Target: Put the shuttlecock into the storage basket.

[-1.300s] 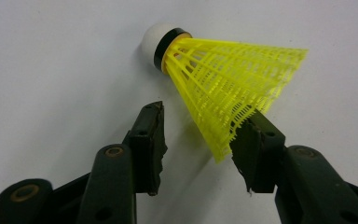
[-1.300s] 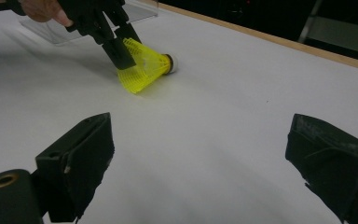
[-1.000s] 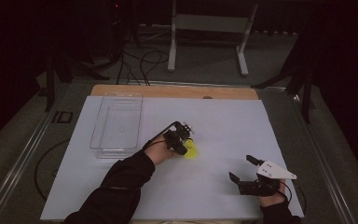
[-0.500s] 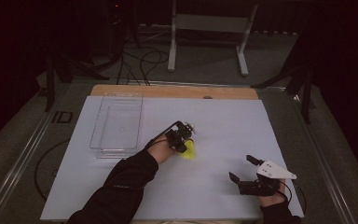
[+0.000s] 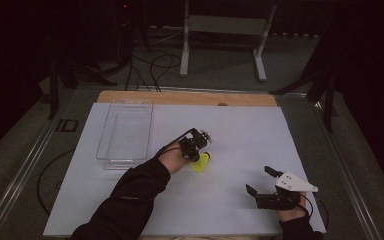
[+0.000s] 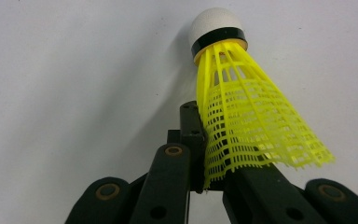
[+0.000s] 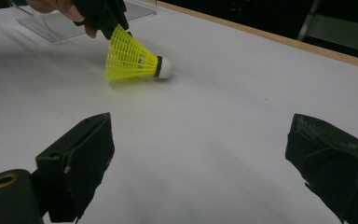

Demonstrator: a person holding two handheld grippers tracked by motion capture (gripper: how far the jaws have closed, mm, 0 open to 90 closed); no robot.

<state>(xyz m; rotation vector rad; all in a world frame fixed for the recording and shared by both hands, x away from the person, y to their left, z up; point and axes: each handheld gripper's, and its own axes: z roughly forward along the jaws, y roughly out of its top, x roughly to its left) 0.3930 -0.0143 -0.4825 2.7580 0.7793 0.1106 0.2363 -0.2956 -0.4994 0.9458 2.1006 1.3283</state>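
White sheet (image 5: 230, 135) covers the table; wood edge (image 5: 180, 97) shows at the far side. Clear tray (image 5: 125, 132) lies well to the left of the left gripper's jaws. Left gripper (image 5: 196, 150): jaws closed on the rim of the shuttlecock (image 6: 247, 112) skirt, yellow mesh pinched between them, white cork tip beyond the jaw ends, at the sheet. Right gripper (image 5: 260, 182): jaws spread wide, nothing between them, shuttlecock well ahead and to their left.
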